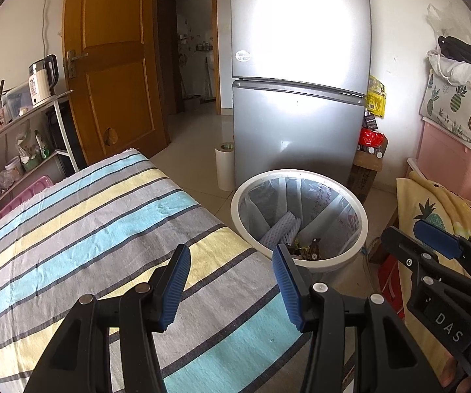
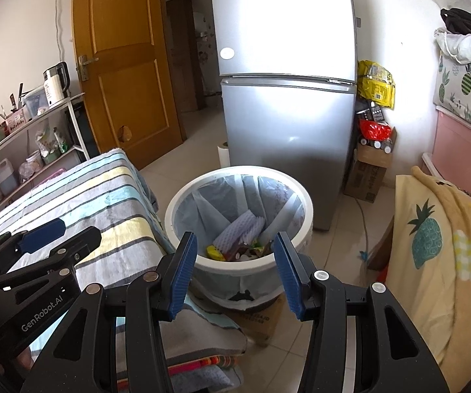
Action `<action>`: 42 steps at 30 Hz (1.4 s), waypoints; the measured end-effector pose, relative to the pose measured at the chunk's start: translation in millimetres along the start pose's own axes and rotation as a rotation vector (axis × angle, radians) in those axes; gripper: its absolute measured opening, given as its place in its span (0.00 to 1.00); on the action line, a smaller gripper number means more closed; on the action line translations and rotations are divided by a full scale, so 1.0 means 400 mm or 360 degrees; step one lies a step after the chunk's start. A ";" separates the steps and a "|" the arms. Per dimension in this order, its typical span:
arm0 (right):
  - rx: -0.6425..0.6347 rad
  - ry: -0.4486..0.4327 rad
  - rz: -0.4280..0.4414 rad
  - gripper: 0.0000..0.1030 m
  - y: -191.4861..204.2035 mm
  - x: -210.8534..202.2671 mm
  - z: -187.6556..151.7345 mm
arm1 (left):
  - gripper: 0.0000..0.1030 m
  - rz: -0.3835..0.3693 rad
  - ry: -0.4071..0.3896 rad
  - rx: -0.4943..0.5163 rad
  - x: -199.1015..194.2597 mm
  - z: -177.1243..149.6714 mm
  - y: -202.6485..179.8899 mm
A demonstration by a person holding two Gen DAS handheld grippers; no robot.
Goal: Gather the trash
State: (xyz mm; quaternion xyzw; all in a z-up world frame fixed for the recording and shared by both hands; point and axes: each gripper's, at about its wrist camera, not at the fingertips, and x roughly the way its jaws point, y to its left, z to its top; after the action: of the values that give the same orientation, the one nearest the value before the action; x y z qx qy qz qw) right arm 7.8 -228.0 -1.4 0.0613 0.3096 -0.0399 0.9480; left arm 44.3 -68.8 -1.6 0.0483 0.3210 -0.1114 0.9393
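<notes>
A white trash bin [image 1: 300, 177] with a clear liner stands on the floor in front of the fridge; it also shows in the right wrist view [image 2: 238, 171]. Inside lie white foam netting [image 2: 238, 229], a yellow scrap [image 2: 215, 252] and dark wrappers [image 1: 307, 249]. My left gripper [image 1: 232, 263] is open and empty above the striped cloth [image 1: 104, 216], near the bin's left side. My right gripper [image 2: 235, 250] is open and empty, just in front of and above the bin. Each gripper shows in the other's view: the right one [image 1: 438, 239], the left one [image 2: 44, 234].
A silver fridge [image 1: 297, 98] stands behind the bin. A paper roll [image 1: 225, 165] stands at its left. Cardboard boxes [image 2: 371, 170] and bags sit at its right. A shelf with a kettle [image 1: 44, 78] is on the left. A pineapple blanket [image 2: 431, 239] lies on the right.
</notes>
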 end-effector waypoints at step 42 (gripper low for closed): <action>-0.0009 -0.0013 0.0017 0.48 0.000 -0.007 0.004 | 0.51 0.0004 0.0001 -0.0006 -0.011 -0.005 -0.001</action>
State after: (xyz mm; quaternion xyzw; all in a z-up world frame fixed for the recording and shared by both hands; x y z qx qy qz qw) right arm 6.5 -227.9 1.4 0.0603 0.3056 -0.0342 0.9496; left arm 39.7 -67.9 -0.4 0.0471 0.3213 -0.1095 0.9394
